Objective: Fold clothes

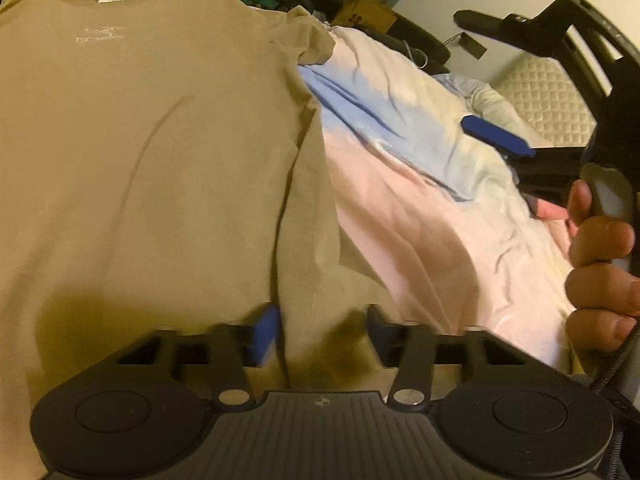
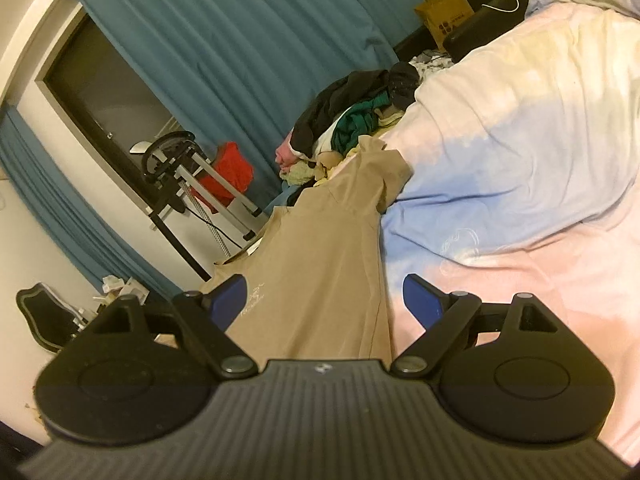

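Lying on pastel duvet (image 2: 520, 140), tan shirt (image 1: 140, 160); left tool (image 1: 320, 328) pinching hem, right tool (image 2: 324, 300) agape; clothes pile (image 2: 360, 120) behind

Bed (image 2: 540, 160) with pastel duvet carried tan T-shirt (image 1: 140, 140) flat at 9 o'clock; clothes pile (image 2: 360, 116) lay at 12.

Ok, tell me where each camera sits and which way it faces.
Left wrist: on the left tongs, looking down onto the tan cotton T-shirt; right tongs and gripping hand show at right.
Right wrist: on the open right tongs, looking along the bed toward the teal curtain.
Shared: T-shirt, pastel tie-dye duvet.
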The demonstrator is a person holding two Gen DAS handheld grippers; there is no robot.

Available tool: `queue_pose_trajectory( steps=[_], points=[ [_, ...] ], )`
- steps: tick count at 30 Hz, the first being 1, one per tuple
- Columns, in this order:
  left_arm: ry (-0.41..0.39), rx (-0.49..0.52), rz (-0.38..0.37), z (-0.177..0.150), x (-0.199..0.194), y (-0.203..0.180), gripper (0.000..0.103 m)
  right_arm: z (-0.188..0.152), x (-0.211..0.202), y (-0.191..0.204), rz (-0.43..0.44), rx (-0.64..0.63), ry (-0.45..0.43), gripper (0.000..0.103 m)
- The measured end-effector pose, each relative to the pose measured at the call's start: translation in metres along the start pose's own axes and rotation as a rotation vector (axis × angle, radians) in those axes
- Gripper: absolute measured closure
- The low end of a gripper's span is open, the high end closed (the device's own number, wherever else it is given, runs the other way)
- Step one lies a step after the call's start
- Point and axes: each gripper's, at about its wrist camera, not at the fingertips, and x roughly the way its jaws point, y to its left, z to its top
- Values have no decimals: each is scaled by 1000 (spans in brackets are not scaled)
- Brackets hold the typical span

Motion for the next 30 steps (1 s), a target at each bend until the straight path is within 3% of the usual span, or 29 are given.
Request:
queue_pose_trajectory(
  steps=[1,8,12,16,19,21,23,24,30],
  points=[
    [2,0,-18,1,0,-1,99,1,-1,0,4,2,-4,16],
    [-12,148,-128,4,-3,-38,100,15,-18,-6,40,5,-91,16],
    [38,155,-137,10,31,-62,100,28,-30,-19,34,15,-162,15],
    [75,159,-122,9,51,-65,98,28,-24,-32,63,50,-122,15],
    [91,151,-118,8,54,-63,79,25,-14,-40,112,100,-81,15],
    [93,155,-99,10,48,-61,48,25,-8,-41,158,139,-68,15],
    [64,176,-41,14,30,-58,32,24,-1,-42,196,172,-63,15],
    [48,181,-15,17,21,-54,27,26,5,-41,207,182,-60,15],
    [-47,121,107,42,-40,-8,22,53,74,-38,230,177,-55,15]
  ],
)
